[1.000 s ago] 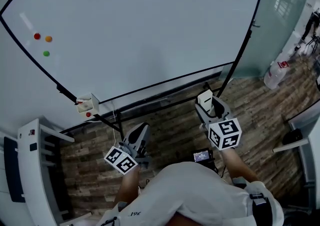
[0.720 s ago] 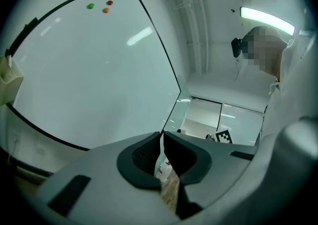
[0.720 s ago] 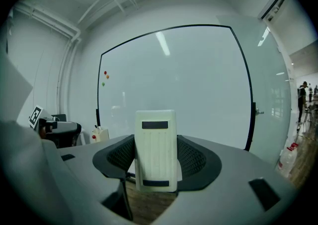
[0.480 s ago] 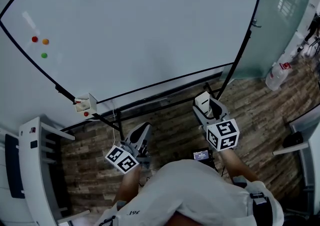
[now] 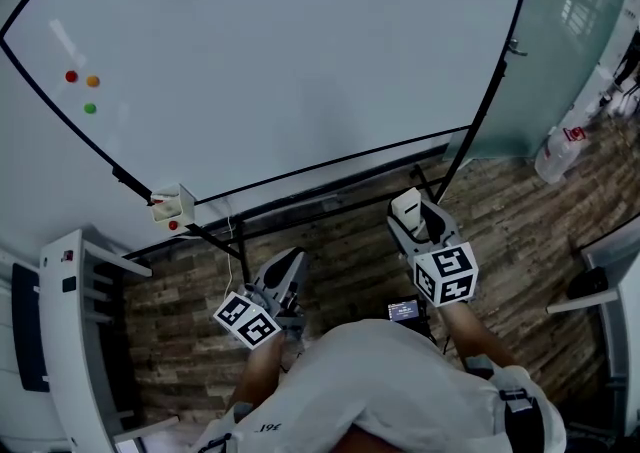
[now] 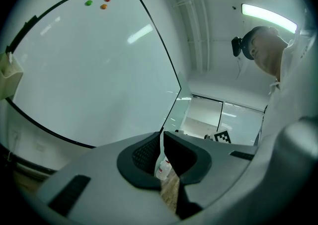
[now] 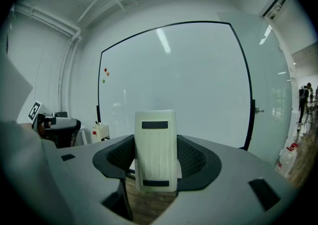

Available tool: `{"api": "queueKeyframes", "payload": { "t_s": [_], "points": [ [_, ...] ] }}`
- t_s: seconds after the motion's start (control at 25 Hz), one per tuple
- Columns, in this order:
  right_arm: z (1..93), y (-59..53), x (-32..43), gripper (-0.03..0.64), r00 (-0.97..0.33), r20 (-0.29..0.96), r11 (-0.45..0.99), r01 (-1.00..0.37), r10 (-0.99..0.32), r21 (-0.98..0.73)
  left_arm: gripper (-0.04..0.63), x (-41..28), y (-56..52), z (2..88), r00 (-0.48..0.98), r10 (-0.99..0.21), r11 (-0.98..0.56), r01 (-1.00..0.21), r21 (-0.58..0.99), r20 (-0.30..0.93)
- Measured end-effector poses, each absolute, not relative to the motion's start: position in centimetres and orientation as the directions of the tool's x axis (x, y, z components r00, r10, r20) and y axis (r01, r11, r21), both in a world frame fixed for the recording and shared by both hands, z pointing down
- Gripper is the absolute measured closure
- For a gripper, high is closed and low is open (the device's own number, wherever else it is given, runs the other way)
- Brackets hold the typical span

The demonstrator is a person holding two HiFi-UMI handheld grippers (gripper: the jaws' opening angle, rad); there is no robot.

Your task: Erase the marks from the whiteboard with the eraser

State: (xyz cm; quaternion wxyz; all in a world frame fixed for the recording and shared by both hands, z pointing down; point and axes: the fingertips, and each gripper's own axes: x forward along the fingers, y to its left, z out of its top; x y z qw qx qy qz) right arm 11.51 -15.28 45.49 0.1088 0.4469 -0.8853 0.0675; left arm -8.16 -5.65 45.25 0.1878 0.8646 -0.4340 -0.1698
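A large whiteboard [image 5: 290,51] on a black frame fills the upper head view, and its surface shows no marks. Three round magnets, red, orange and green [image 5: 82,89], sit near its left edge. My right gripper [image 5: 412,213] hangs below the board's lower edge, shut on a white eraser [image 7: 155,149] that stands upright between the jaws. The eraser [image 5: 407,208] is clear of the board. My left gripper [image 5: 287,268] is lower left, shut with nothing in it. In the left gripper view the jaws [image 6: 162,157] nearly touch.
A small white holder [image 5: 172,208] with a red cap hangs at the board's lower left corner. A white rack [image 5: 70,331] stands at the left. A water jug [image 5: 565,146] sits on the wooden floor at the right, beside a glass wall [image 5: 575,31].
Both grippers have stayed almost still; the right one has drifted slightly down with the eraser. The view has shifted a little.
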Motion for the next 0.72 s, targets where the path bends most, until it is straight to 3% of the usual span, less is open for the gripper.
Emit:
{"api": "queueKeyframes", "payload": {
  "t_s": [0.72],
  "points": [
    [44.1, -16.8, 12.7, 0.348, -0.566, 0.213, 0.583, -0.812, -0.797, 0.023, 0.568, -6.8, -7.2, 44.1, 0.575, -0.799, -0.585, -0.678, 0.446, -0.174]
  ]
}}
